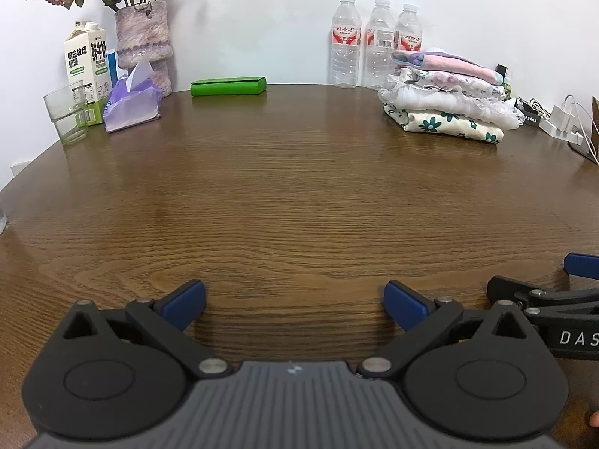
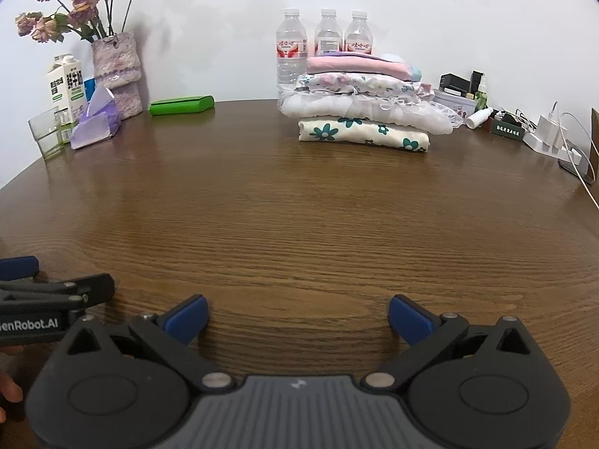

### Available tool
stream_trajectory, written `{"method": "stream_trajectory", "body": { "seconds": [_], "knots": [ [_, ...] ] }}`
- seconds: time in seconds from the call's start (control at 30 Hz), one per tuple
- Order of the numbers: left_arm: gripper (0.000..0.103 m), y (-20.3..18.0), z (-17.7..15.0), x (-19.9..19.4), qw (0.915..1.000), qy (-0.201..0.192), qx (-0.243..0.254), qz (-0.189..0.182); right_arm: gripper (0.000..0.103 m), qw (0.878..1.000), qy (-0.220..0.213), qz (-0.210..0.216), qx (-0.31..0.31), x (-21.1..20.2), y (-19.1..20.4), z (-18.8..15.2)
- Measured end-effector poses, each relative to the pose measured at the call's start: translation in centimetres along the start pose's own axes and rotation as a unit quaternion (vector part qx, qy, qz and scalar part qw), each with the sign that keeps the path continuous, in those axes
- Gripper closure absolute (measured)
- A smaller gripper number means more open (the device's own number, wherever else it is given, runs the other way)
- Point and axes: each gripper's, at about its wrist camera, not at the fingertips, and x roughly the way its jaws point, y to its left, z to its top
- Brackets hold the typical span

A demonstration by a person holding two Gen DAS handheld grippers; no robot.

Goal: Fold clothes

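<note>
While both grippers gaped empty, the folded stack [image 2: 365, 112] lay at one o'clock, nearer the right gripper [image 2: 297, 318] than the left gripper [image 1: 294, 305].

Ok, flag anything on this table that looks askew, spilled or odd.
Nothing spilled or damaged. The folded clothes stack sits slightly uneven, its lacy white layer overhanging the flowered piece on the right. The flowers in the vase look wilted.

A cardboard-like object [image 2: 595, 138] is cut off by the edge; bottle labels [image 2: 291, 48] are perhaps too small to read.
</note>
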Motion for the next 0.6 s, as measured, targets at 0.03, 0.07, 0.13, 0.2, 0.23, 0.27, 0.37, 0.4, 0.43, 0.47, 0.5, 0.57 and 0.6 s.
{"method": "stream_trajectory", "body": {
  "seconds": [0.03, 0.07, 0.13, 0.2, 0.23, 0.27, 0.37, 0.4, 0.43, 0.47, 0.5, 0.57, 0.6],
  "knots": [
    [0.000, -0.05, -0.01, 0.00, 1.0000, 0.000, 0.001, -0.001, 0.000, 1.000, 0.000, 0.000, 0.000, 0.01, 0.02, 0.00],
    [0.000, -0.09, -0.02, 0.00, 1.0000, 0.000, 0.002, -0.003, 0.000, 1.000, 0.000, 0.000, 0.000, 0.01, 0.05, 0.00],
    [0.000, -0.21, -0.01, 0.02, 1.0000, 0.000, 0.005, -0.006, 0.000, 1.000, 0.000, -0.001, 0.000, 0.04, 0.11, 0.02],
    [0.000, -0.24, 0.01, 0.03, 0.9999, 0.000, 0.007, -0.008, 0.000, 1.000, 0.000, -0.001, 0.000, 0.06, 0.17, 0.03],
    [0.000, -0.23, 0.01, 0.03, 0.9999, 0.000, 0.007, -0.008, 0.000, 1.000, 0.000, -0.001, 0.000, 0.07, 0.17, 0.04],
    [0.000, -0.24, 0.01, 0.03, 0.9999, 0.000, 0.008, -0.008, 0.000, 1.000, 0.000, -0.001, 0.000, 0.08, 0.16, 0.05],
    [0.000, -0.30, 0.00, 0.00, 0.9999, 0.000, 0.008, -0.009, 0.000, 1.000, 0.000, -0.001, 0.001, 0.10, 0.16, 0.06],
    [0.000, -0.31, 0.00, 0.01, 0.9999, 0.000, 0.009, -0.010, 0.000, 1.000, 0.000, -0.001, 0.001, 0.11, 0.16, 0.07],
    [0.000, -0.32, 0.00, 0.01, 0.9999, 0.000, 0.010, -0.010, 0.000, 1.000, 0.000, -0.001, 0.001, 0.12, 0.15, 0.08],
    [0.000, -0.36, 0.00, 0.01, 0.9999, 0.000, 0.009, -0.010, 0.000, 1.000, 0.000, -0.001, 0.001, 0.13, 0.15, 0.08],
    [0.000, -0.40, -0.01, 0.00, 0.9999, 0.000, 0.009, -0.010, 0.000, 1.000, 0.000, -0.001, 0.001, 0.13, 0.15, 0.09],
    [0.000, -0.43, -0.01, 0.00, 0.9999, 0.000, 0.009, -0.009, 0.000, 1.000, 0.000, -0.001, 0.002, 0.15, 0.15, 0.10],
    [0.000, -0.43, 0.00, 0.00, 0.9999, 0.000, 0.009, -0.009, 0.000, 1.000, 0.000, -0.001, 0.002, 0.16, 0.14, 0.11]
  ]
}}
